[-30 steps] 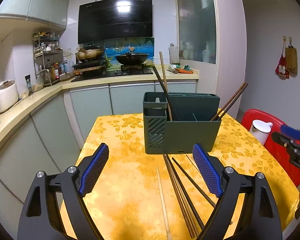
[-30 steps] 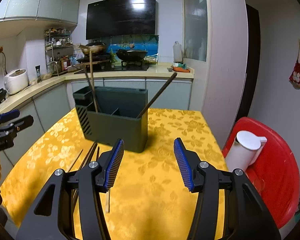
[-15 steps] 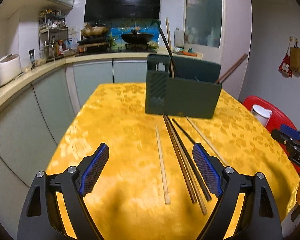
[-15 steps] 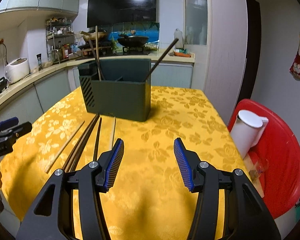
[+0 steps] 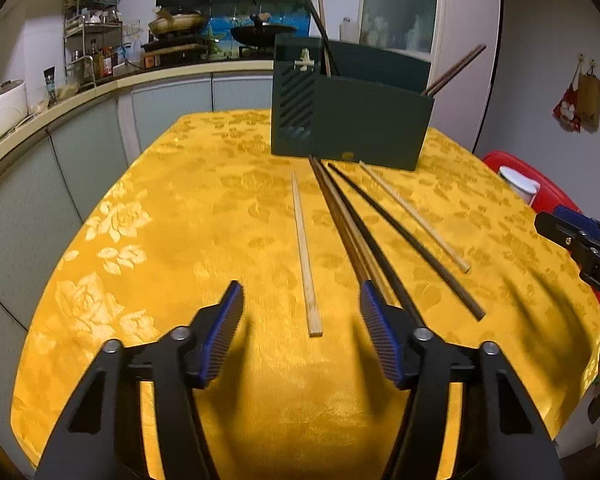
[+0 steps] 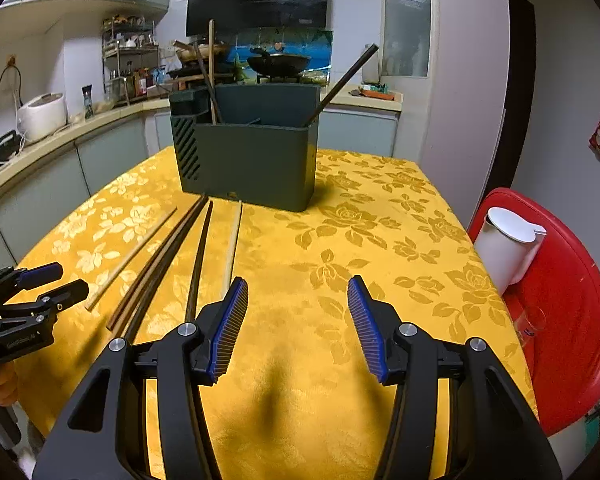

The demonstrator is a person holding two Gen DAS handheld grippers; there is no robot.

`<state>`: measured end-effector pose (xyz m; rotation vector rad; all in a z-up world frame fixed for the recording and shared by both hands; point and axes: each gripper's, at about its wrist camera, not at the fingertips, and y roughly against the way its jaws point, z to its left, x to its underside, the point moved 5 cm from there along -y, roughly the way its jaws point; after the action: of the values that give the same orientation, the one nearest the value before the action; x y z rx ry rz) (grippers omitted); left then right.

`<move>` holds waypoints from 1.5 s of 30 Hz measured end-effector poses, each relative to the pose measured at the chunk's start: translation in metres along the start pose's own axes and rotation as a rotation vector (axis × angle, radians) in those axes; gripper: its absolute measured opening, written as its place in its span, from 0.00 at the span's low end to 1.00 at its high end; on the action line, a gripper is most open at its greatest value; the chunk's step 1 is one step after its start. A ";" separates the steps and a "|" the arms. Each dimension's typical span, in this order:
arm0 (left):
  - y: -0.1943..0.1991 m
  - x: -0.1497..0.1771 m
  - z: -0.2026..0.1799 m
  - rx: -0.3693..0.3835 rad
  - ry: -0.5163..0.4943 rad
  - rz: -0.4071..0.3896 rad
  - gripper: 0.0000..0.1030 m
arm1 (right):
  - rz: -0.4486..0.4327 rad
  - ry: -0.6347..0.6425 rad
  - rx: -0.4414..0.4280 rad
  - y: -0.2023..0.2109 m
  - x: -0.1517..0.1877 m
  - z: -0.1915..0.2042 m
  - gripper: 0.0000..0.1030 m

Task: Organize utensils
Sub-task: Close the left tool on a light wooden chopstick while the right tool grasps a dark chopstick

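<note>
Hovering low over the yellow tablecloth, left gripper spread wide and gripping nothing; pale chopstick lying just ahead between its fingers, dark chopsticks running past its right finger. Standing beyond those, dark green utensil holder with a few sticks leaning inside. Right gripper likewise gaping, empty, loose chopsticks lying ahead-left of it. Showing only from the right wrist: white kettle sitting whole on a red stool, off to its right. Kitchen counter curving away at left.
</note>
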<state>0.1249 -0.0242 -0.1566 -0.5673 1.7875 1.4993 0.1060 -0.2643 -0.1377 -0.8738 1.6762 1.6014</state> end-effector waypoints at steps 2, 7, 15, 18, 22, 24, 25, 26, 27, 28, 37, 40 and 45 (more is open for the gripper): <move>-0.005 0.002 0.000 0.008 0.002 0.014 0.43 | 0.015 0.004 0.001 -0.005 0.005 0.000 0.49; -0.016 0.008 -0.002 0.023 0.004 0.052 0.37 | 0.055 0.001 -0.010 -0.017 0.014 -0.002 0.49; -0.018 0.012 -0.006 -0.005 -0.068 0.057 0.20 | 0.110 0.028 -0.063 -0.032 0.023 0.012 0.49; -0.019 0.012 -0.003 -0.008 -0.082 0.065 0.12 | 0.130 0.055 -0.084 -0.038 0.023 0.022 0.49; -0.019 0.010 0.007 0.022 -0.023 0.077 0.07 | 0.158 0.086 -0.103 -0.048 0.024 0.033 0.48; -0.018 0.010 0.007 0.025 -0.020 0.075 0.07 | 0.167 0.102 -0.108 -0.052 0.022 0.038 0.47; -0.018 0.010 0.006 0.021 -0.025 0.071 0.07 | 0.173 0.110 -0.112 -0.054 0.021 0.040 0.45; -0.018 0.011 0.005 0.016 -0.034 0.065 0.07 | 0.181 0.118 -0.116 -0.056 0.020 0.043 0.43; -0.018 0.012 0.004 0.013 -0.038 0.062 0.07 | 0.191 0.131 -0.119 -0.059 0.019 0.046 0.43; -0.017 0.012 0.004 0.012 -0.040 0.061 0.07 | 0.200 0.141 -0.119 -0.061 0.019 0.049 0.42; -0.017 0.012 0.006 0.026 -0.029 0.063 0.07 | 0.250 0.088 -0.190 -0.074 0.014 0.055 0.25; -0.016 0.011 0.007 0.029 -0.021 0.063 0.07 | 0.249 0.085 -0.188 -0.074 0.015 0.055 0.25; -0.016 0.012 0.007 0.027 -0.020 0.061 0.07 | 0.246 0.083 -0.197 -0.074 0.015 0.056 0.17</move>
<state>0.1310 -0.0199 -0.1764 -0.4875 1.8215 1.5141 0.1595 -0.2109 -0.1942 -0.8660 1.7608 1.9468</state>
